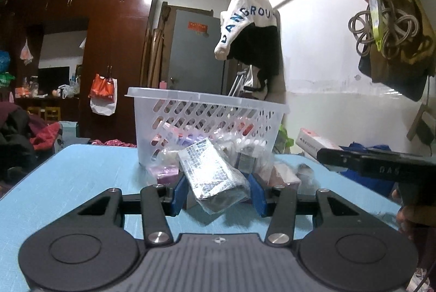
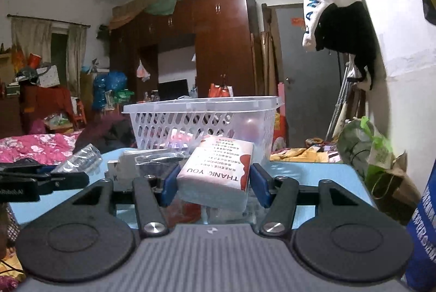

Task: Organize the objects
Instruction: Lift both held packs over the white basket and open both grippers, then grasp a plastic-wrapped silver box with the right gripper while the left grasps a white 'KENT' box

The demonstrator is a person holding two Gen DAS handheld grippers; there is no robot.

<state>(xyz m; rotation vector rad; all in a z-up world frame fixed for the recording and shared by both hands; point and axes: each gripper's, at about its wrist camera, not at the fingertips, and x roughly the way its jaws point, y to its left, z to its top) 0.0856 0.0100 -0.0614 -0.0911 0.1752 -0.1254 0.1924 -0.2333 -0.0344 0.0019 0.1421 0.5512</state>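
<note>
A clear plastic basket [image 1: 207, 112] stands on the blue table [image 1: 81, 177] and holds several small packets. It also shows in the right wrist view [image 2: 201, 117]. My left gripper [image 1: 218, 195] is shut on a clear-wrapped printed packet [image 1: 212, 174], held tilted just above the table in front of the basket. My right gripper [image 2: 214, 184] is shut on a white and red "THANK YOU" box [image 2: 218, 172], lifted before the basket. The right gripper shows at the right of the left wrist view [image 1: 381, 169], with the white and red box [image 1: 313, 142] seen end-on.
Several small packets and boxes [image 1: 278, 172] lie on the table in front of the basket, also seen in the right wrist view [image 2: 141, 163]. A wall with hanging clothes [image 2: 335, 16] and bags is on the right. A bed with pink bedding [image 2: 35, 147] is on the left.
</note>
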